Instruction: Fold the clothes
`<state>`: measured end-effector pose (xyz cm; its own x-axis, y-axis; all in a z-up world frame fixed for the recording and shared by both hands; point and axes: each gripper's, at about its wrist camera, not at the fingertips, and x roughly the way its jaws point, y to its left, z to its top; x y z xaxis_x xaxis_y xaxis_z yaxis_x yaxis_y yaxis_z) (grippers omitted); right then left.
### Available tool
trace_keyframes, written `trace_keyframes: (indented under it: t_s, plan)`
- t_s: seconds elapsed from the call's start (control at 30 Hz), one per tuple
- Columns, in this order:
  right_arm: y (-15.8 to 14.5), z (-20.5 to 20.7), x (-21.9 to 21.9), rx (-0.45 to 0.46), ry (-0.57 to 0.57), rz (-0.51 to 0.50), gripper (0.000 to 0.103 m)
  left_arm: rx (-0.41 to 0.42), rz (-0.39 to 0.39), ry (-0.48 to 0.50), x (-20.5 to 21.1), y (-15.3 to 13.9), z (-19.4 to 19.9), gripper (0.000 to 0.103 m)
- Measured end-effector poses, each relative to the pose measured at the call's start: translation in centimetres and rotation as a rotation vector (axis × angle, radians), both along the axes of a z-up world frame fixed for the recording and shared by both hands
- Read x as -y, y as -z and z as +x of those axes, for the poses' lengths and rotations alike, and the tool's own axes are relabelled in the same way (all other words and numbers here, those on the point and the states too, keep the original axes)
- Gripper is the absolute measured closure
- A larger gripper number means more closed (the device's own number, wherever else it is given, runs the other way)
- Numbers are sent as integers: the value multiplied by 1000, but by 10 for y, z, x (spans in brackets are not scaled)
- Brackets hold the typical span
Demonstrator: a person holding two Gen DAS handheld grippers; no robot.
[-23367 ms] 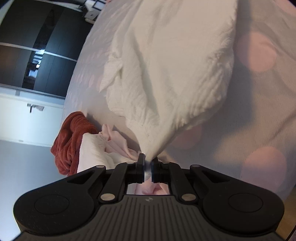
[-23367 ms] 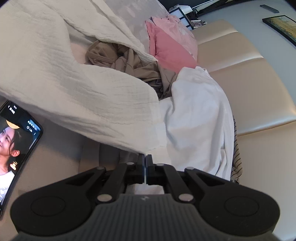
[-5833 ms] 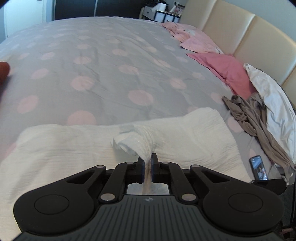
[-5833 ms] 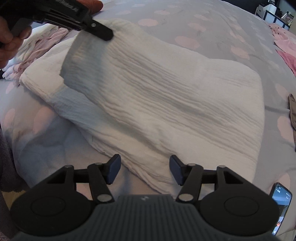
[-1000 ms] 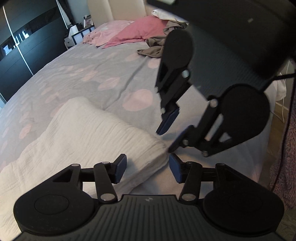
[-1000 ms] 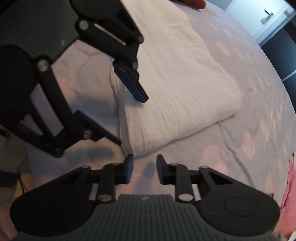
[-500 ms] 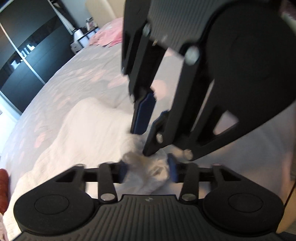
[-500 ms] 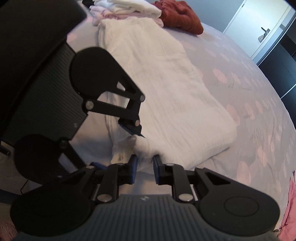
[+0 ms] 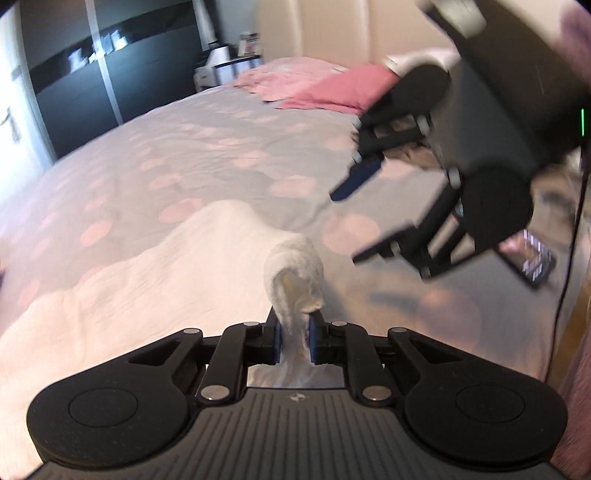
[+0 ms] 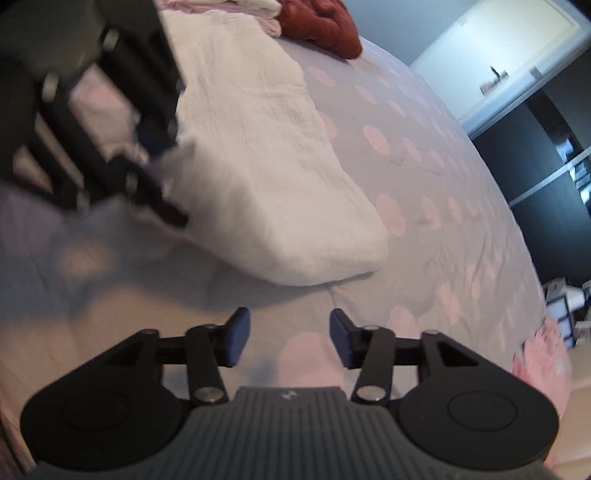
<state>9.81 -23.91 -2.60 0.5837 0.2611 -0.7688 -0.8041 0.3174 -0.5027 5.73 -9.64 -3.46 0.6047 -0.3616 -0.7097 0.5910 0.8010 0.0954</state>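
Observation:
A folded white crinkled garment point(image 9: 166, 280) lies on the grey bedspread with pink dots point(image 9: 207, 147). My left gripper point(image 9: 293, 341) has its jaws closing, and the pads press on a raised corner of this garment that bunches up above them. The right gripper point(image 9: 354, 218) hovers to the right of that corner, apart from it. Its jaws are opening and nothing is between them. In the right wrist view the right gripper point(image 10: 289, 339) hangs over bare bedspread just short of the white garment's point(image 10: 266, 155) rounded end. The left gripper point(image 10: 162, 147) shows blurred at the cloth's near edge.
Pink clothes point(image 9: 325, 88) lie by the beige headboard point(image 9: 332, 29). A phone point(image 9: 535, 266) rests near the bed's right edge beside a dark cable point(image 9: 569, 258). A red garment point(image 10: 321, 29) and pale folded pieces point(image 10: 255, 7) sit beyond the white garment. A dark wardrobe point(image 9: 110, 88) stands behind.
The left jaws have closed on the white garment's corner and lifted it. The right gripper has opened, let go of the cloth and drawn away to the right.

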Motion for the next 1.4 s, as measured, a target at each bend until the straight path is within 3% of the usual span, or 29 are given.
trace_keyframes:
  t_s: [0.13, 0.23, 0.43, 0.67, 0.7, 0.83, 0.97, 1.2, 1.4]
  plan:
    - [10, 11, -10, 64, -124, -103, 46, -91, -64, -107, -25, -8, 20, 92]
    - [13, 25, -16, 109, -211, -164, 37, -148, -89, -163, -43, -9, 32, 92]
    - [23, 57, -31, 171, -436, -314, 32, -219, -143, -217, -68, -4, 46, 92]
    - [40, 99, -44, 168, -563, -394, 33, -249, -172, -245, -88, 2, 47, 92]
    - [42, 100, -45, 163, -575, -401, 36, -254, -179, -251, -91, 2, 47, 92]
    - [45, 101, -51, 127, -579, -421, 71, -273, -198, -267, -100, 3, 44, 92]
    - [38, 91, -50, 105, -556, -421, 86, -274, -205, -271, -101, 4, 49, 92]
    - [11, 73, -55, 125, -498, -432, 91, -228, -235, -269, -111, -18, 43, 92]
    - [-44, 50, -61, 177, -410, -370, 92, -119, -303, -292, -138, -82, 27, 92]
